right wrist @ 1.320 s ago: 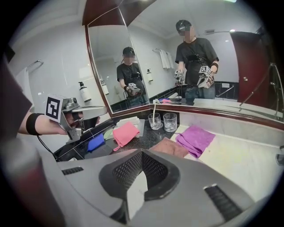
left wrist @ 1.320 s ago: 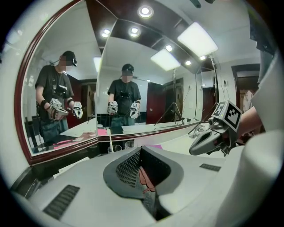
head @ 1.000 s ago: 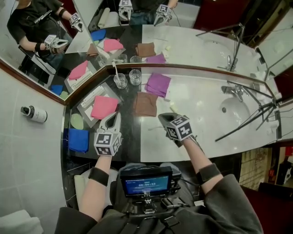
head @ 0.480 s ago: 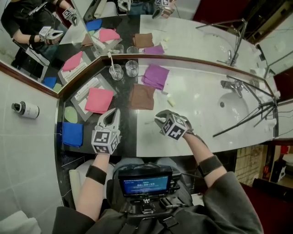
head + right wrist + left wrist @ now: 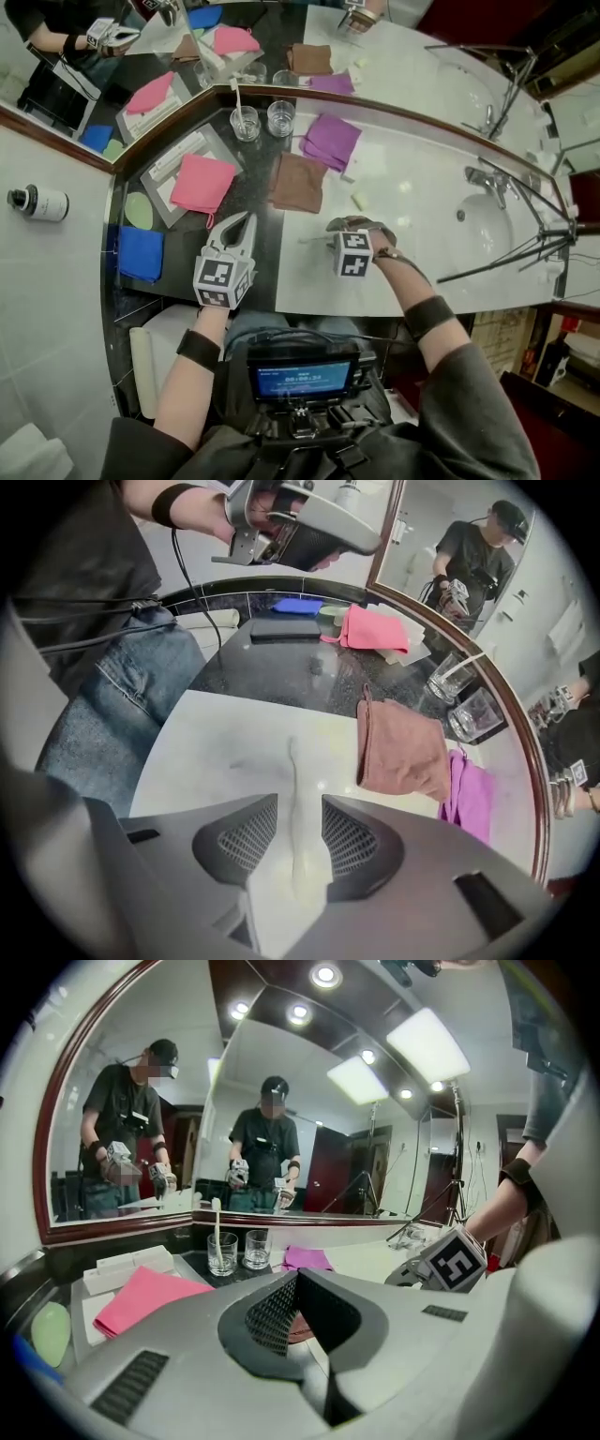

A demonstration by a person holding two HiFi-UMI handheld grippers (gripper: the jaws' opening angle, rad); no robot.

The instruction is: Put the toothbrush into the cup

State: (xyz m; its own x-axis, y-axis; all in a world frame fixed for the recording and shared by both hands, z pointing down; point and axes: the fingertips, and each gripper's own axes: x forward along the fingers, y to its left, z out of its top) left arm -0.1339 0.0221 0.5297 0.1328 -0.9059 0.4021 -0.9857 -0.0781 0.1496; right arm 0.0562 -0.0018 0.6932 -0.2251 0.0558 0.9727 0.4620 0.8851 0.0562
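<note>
On the white part of the counter (image 5: 187, 752), near its front edge: right gripper (image 5: 300, 832) points steeply down, jaws wide – they've just been opening. Toothbrush (image 5: 293, 789) lies flat on the counter, one end in the gap between the jaws, pads clear of it, so not gripped. Left gripper (image 5: 298, 1283) – jaws together, nothing in them, over the black part of the counter by the front edge, aimed toward the back. Glass cup (image 5: 280, 118) stands at the back edge against the mirror (image 5: 403, 56). Second glass cup (image 5: 246, 123) just beside it has another toothbrush standing in it. Brown cloth (image 5: 297, 182) lies between the cups and the right gripper, apart from both.
</note>
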